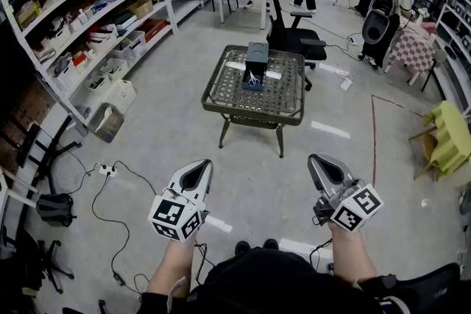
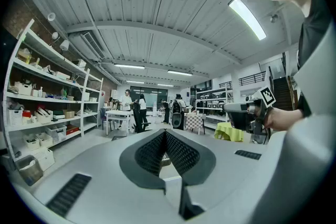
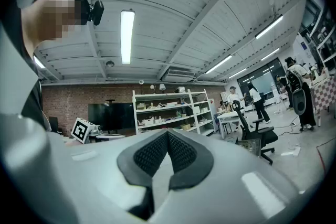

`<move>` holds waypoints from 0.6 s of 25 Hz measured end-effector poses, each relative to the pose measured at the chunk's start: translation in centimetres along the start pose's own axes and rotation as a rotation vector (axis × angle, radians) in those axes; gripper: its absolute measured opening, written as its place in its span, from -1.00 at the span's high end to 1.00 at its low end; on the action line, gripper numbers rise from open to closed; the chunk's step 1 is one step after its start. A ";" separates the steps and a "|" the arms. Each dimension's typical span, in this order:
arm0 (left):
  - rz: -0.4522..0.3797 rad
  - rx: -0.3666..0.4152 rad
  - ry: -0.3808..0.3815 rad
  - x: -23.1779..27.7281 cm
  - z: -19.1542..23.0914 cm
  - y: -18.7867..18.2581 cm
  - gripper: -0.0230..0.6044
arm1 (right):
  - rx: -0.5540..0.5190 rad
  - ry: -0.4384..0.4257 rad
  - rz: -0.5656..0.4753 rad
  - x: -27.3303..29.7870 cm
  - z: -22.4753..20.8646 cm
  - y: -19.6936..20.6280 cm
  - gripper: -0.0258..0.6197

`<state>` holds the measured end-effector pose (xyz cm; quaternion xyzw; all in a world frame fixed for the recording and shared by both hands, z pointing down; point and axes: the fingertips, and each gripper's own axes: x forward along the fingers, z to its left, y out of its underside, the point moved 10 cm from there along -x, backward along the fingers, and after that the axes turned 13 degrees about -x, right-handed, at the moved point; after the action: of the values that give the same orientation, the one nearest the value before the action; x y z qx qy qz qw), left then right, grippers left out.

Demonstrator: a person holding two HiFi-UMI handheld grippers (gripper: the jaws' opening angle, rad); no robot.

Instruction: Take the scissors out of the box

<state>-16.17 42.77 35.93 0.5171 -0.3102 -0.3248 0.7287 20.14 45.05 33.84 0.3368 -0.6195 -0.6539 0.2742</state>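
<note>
Scissors [image 1: 253, 81], blue-handled, lie well apart from both claws, up in the middle of the head view.

Nearest, at the bottom of that view, the person's two forearms reach forward over their shoe tips [image 1: 254, 245]. The left claw [image 1: 200, 167] sits lower left of centre and the right claw [image 1: 318, 162] lower right, each with a marker cube behind it, the two held apart at about the same height above the concrete floor [image 1: 243, 158].

In the left gripper view the left claw [image 2: 166, 132] has its dark ribbed pads meeting at the tips, with nothing caught between them. The right claw [image 2: 247, 110] shows at the right edge of that view, in a hand. In the right gripper view the right claw [image 3: 168, 134] is likewise pressed together and empty.

Left of the left claw, a power strip [image 1: 108, 170] and black cables lie on the floor.

Farther on stands the surface [image 1: 221, 95], a low dark frame with a mesh top. A dark box [image 1: 257, 55] sits at its middle, and the scissors rest in the box's open part on the side nearer the camera.

Just behind the surface is a black office chair [image 1: 291, 33]. White shelving racks [image 1: 88, 18] run along the left, and people stand at the far end of the room.
</note>
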 end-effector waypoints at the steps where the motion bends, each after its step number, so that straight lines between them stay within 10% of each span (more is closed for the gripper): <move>1: 0.002 0.003 0.003 0.1 -0.2 -0.1 0.91 | 0.001 -0.001 -0.001 0.0 0.0 -0.1 0.90; 15: 0.039 0.010 0.010 3.1 -3.4 0.4 0.91 | 0.016 -0.023 -0.019 -1.6 -2.9 0.2 0.90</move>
<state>-11.57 42.29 35.79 0.5162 -0.3180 -0.3064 0.7339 23.38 44.44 34.20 0.3375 -0.6247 -0.6552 0.2578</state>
